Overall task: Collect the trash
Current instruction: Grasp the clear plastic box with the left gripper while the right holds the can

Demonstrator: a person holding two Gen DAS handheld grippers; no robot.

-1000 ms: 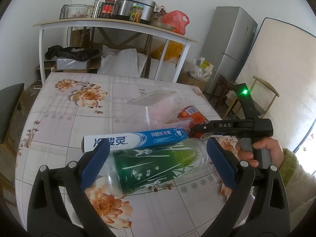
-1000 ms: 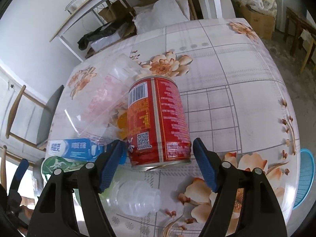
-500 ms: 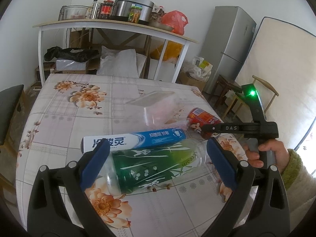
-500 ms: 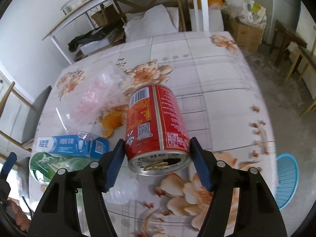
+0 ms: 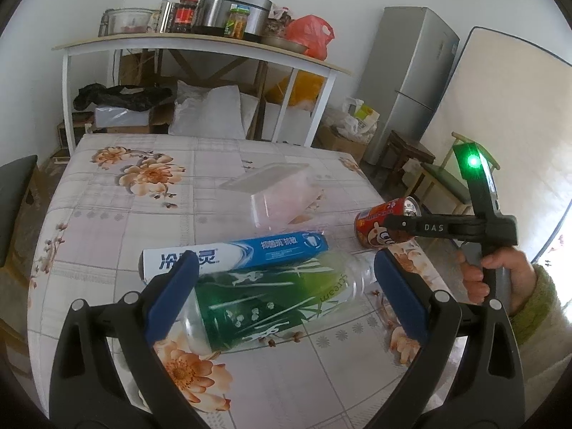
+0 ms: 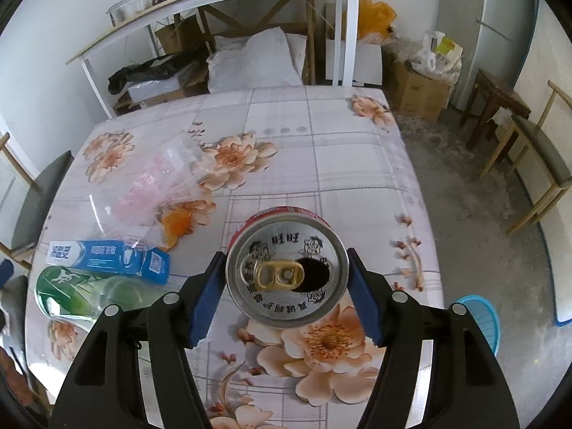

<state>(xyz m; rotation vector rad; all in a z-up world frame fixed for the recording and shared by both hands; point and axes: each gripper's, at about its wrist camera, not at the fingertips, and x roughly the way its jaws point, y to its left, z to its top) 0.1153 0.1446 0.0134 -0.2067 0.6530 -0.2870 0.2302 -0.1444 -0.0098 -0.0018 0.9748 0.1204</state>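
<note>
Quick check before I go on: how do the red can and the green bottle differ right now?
The red can is clamped in the right gripper, clear of the table; the green bottle lies on its side on the table, between the open fingers of the left gripper. The can is opaque metal, its tab opened; the bottle is see-through plastic. The can is shorter. Both are drink containers.

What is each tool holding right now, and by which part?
Right tool grips the red can by its side wall, near the opened top. Left tool holds nothing, open around the green bottle.
</note>
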